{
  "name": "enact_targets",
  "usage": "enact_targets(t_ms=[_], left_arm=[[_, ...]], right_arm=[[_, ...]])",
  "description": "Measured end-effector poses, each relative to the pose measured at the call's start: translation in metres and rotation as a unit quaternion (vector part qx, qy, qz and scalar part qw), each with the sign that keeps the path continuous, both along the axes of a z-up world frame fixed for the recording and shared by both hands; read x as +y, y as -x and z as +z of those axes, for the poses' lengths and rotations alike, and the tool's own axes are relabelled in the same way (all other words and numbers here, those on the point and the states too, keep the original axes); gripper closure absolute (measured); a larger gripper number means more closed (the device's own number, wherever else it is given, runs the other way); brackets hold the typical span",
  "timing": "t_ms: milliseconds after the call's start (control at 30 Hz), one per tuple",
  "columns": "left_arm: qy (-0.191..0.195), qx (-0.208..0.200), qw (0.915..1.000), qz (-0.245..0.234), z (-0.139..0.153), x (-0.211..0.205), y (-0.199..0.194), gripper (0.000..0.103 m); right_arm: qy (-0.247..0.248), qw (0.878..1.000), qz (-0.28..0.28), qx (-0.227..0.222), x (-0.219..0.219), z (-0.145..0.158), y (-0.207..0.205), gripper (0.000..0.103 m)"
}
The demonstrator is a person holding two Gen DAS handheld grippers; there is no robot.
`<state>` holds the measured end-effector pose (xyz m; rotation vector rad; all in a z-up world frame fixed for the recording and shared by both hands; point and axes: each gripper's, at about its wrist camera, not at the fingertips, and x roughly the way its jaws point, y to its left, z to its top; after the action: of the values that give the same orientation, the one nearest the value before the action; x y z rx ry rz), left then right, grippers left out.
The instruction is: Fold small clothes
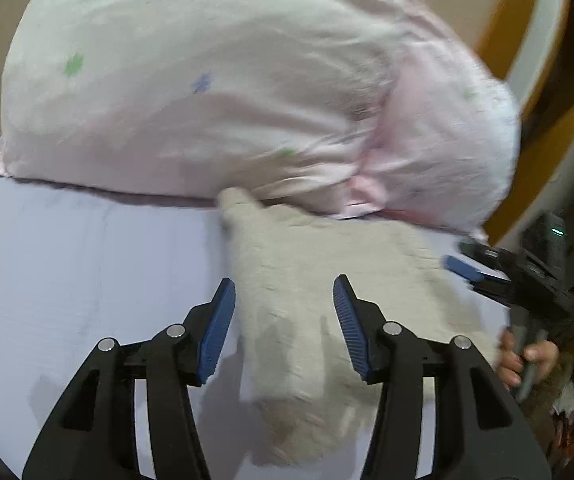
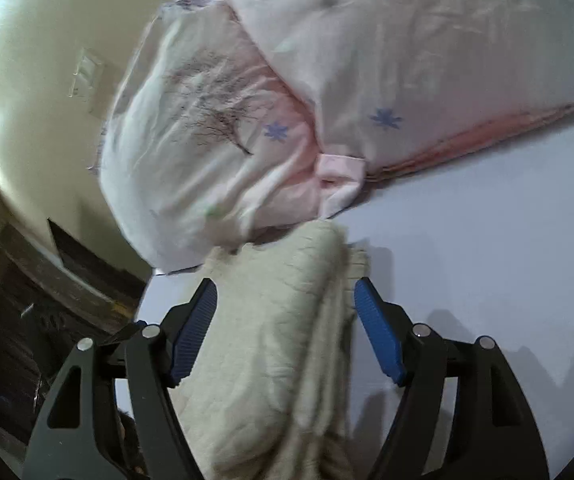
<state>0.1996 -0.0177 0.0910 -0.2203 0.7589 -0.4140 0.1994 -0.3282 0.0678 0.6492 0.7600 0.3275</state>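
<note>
A small cream knitted garment [image 1: 319,280] lies on the pale lilac bed sheet [image 1: 87,264], its far end touching the pillows. My left gripper [image 1: 285,300] is open, its blue pads on either side of the garment's near end. My right gripper [image 2: 285,300] is open too, with the garment [image 2: 271,340] bunched lengthwise between its pads; it also shows in the left wrist view [image 1: 471,268] at the garment's right edge, held by a hand [image 1: 527,360].
Two large pink-white pillows with star prints [image 1: 207,80] [image 2: 407,60] lie along the far side of the bed. The bed's edge and a cream wall [image 2: 39,100] are at the left of the right wrist view, with a dark floor [image 2: 27,320] below.
</note>
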Motion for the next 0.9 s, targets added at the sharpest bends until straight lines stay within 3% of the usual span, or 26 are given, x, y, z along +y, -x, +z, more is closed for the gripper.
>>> enact_targets(t_ms=[33,67,100,167,300,433,500,567,633,667,733,800,833,900], left_arm=[[0.006,-0.002,0.9998,-0.019,0.001,-0.008,0.007,0.049],[0.005,0.001,0.9995,-0.031,-0.001,-0.017,0.009,0.049],[0.003,0.008,0.999,-0.045,-0.006,-0.026,0.012,0.048],[-0.015,0.024,0.9976,-0.063,-0.019,-0.044,0.011,0.048],[-0.042,0.009,0.9966,-0.071,-0.029,-0.06,0.015,0.049],[-0.09,-0.01,0.9935,-0.069,-0.032,-0.07,0.022,0.049],[-0.075,-0.014,0.9947,-0.069,-0.027,-0.058,0.032,0.048],[-0.054,-0.016,0.996,-0.069,-0.022,-0.042,0.047,0.044],[-0.052,-0.021,0.9969,-0.055,-0.021,-0.031,0.061,0.031],[-0.053,-0.023,0.9975,-0.042,-0.022,-0.027,0.071,0.03],[-0.044,-0.014,0.9984,-0.032,-0.029,-0.019,0.086,0.028],[-0.04,-0.002,0.9988,-0.028,-0.036,-0.018,0.091,0.027],[-0.041,0.004,0.9988,-0.026,-0.04,-0.019,0.093,0.023],[-0.061,0.014,0.998,-0.008,-0.047,-0.019,0.097,0.016]], right_arm=[[0.019,1.0,0.012,0.015,0.008,-0.002,-0.004,0.035],[0.049,0.998,0.024,0.036,0.019,-0.007,-0.011,0.068],[0.096,0.993,0.033,0.058,0.036,-0.015,-0.021,0.084],[0.145,0.988,0.022,0.055,0.046,-0.021,-0.026,0.085],[0.106,0.992,-0.021,0.069,0.019,-0.032,-0.028,0.084],[0.155,0.985,-0.028,0.066,0.025,-0.019,-0.015,0.067],[0.157,0.986,-0.04,0.032,0.034,0.006,0.008,0.065],[0.135,0.99,-0.022,-0.019,0.043,0.027,0.037,0.047],[0.112,0.992,0.025,-0.057,0.06,0.039,0.068,0.042],[0.104,0.992,0.045,-0.061,0.067,0.039,0.074,0.04],[0.111,0.991,0.069,-0.028,0.085,0.022,0.074,0.038],[0.166,0.984,0.037,0.051,0.083,-0.011,0.055,0.041],[0.167,0.985,0.022,0.049,0.076,-0.02,0.052,0.042],[0.147,0.988,0.017,0.048,0.07,-0.01,0.061,0.041]])
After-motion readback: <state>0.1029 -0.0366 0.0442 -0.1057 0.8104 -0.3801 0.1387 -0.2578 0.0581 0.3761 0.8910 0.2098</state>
